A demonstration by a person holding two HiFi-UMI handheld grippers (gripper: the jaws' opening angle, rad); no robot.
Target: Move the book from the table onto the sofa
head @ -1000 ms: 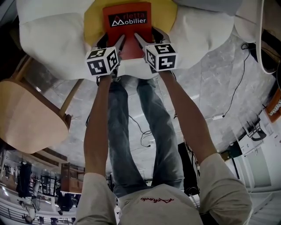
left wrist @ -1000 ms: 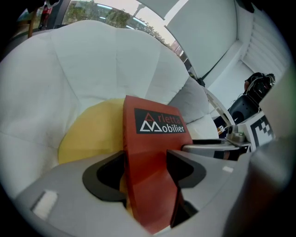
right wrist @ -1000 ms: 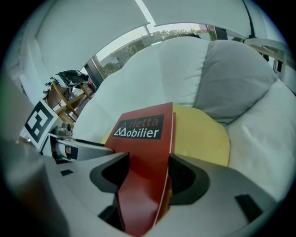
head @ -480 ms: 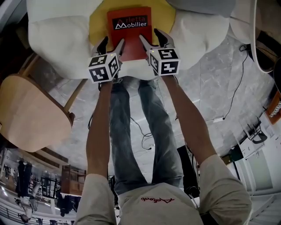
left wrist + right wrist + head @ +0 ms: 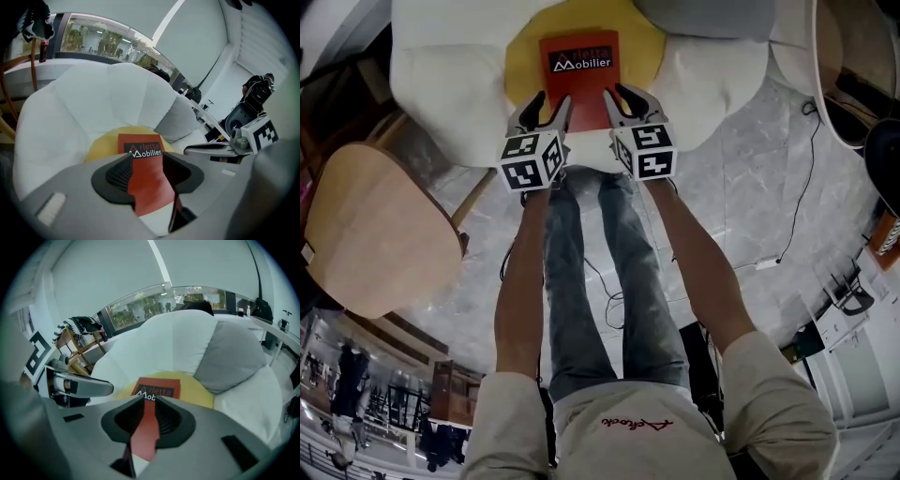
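Book (image 5: 578,82) on cushion (image 5: 521,75) | left hand-held gripper (image 5: 548,99), right hand-held gripper (image 5: 620,94): closing, apart, empty | head-view only: legs (image 5: 581,281)

white sofa (image 5: 441,84), yellow cushion (image 5: 521,70) and grey cushion (image 5: 703,14) on it

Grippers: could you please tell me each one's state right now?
Left gripper: open, fingers have just been closing, nothing between them.
Right gripper: barely open, fingers have just been closing, nothing between them.

The left arm (image 5: 520,281) and right arm (image 5: 698,272) are held out straight, side by side. The jaws of the left gripper (image 5: 546,105) are set well apart, those of the right gripper (image 5: 626,101) narrowly. Both pairs have just been closing, with nothing clasped between them.
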